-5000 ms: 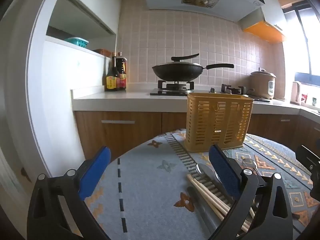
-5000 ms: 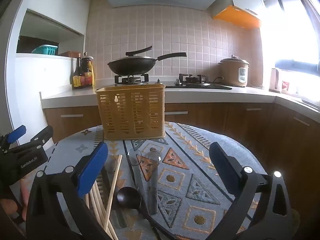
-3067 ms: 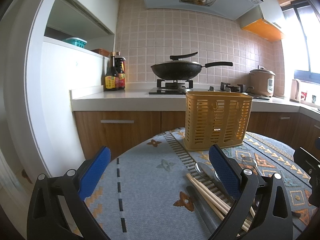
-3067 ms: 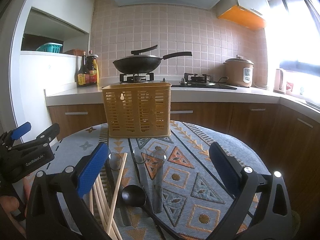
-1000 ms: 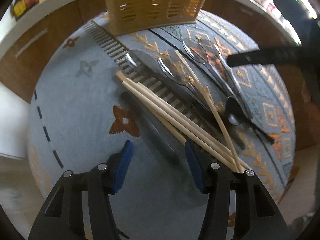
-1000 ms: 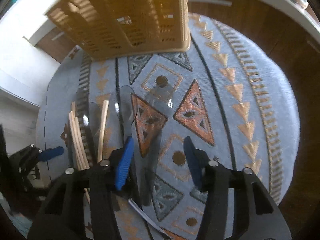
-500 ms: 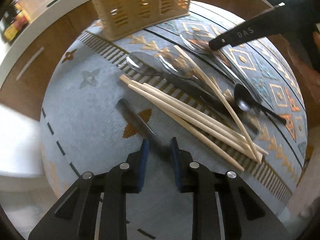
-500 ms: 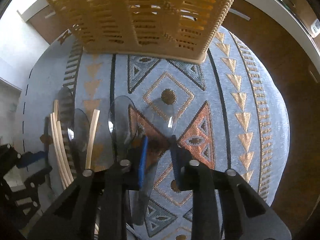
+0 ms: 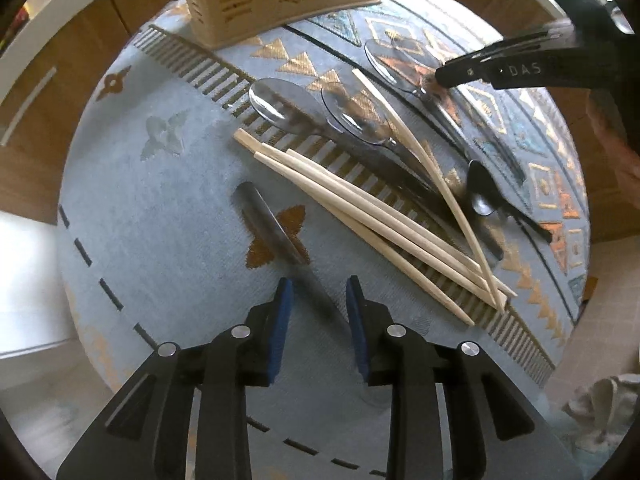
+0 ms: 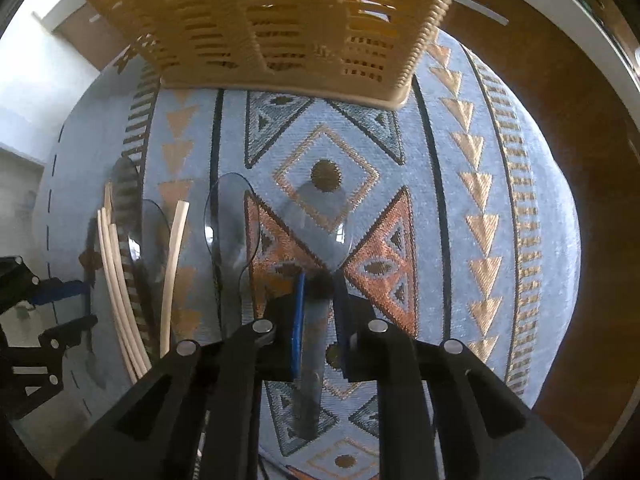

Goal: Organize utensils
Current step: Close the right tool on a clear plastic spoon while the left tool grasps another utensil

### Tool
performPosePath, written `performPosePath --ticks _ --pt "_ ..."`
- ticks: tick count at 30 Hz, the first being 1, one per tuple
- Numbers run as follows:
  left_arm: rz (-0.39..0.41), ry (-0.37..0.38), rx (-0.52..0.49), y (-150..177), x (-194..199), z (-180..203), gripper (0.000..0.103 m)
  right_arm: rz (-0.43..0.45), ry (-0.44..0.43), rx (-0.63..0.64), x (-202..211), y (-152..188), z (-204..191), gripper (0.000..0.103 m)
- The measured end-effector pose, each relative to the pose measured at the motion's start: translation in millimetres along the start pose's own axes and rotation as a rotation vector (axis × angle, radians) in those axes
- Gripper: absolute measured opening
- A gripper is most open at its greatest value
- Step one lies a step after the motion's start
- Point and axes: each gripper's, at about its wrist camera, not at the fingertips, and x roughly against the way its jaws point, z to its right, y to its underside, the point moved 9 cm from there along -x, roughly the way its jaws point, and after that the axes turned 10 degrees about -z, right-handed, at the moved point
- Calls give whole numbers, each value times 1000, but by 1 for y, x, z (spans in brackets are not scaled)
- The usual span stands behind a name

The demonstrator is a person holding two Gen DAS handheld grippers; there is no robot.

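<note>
My left gripper (image 9: pixel 318 294) points down at the table, its blue pads (image 9: pixel 282 312) shut on a translucent grey utensil (image 9: pixel 272 224) that runs away between them. My right gripper (image 10: pixel 319 292) is closing on the neck of a clear spoon (image 10: pixel 320 228), with the bowl just beyond the fingertips and the handle running back under them. The left wrist view shows the right gripper (image 9: pixel 440 76) at that spoon (image 9: pixel 386 60). Several wooden chopsticks (image 9: pixel 360 208) lie crossed beside two more clear spoons (image 9: pixel 280 100) and a black spoon (image 9: pixel 480 196). The yellow slotted basket (image 10: pixel 300 20) stands at the far side.
A round table with a blue patterned cloth (image 9: pixel 160 220) carries everything, and its edge drops to the floor on all sides. Wooden cabinets (image 10: pixel 560 100) and a white counter lie beyond the basket. The left gripper (image 10: pixel 60 292) shows at the left edge of the right wrist view.
Both grippers have narrowed from half open to nearly shut around their utensils. Each camera has slid a little toward the basket.
</note>
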Motion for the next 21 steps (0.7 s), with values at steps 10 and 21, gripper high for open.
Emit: performPosePath --ticks 10,21 --pt "209 95 130 -6 20 -11 0 165 -130 4 17 32 -8 10" --pt "68 150 110 29 -6 16 28 212 -177 33 25 68 5 10"
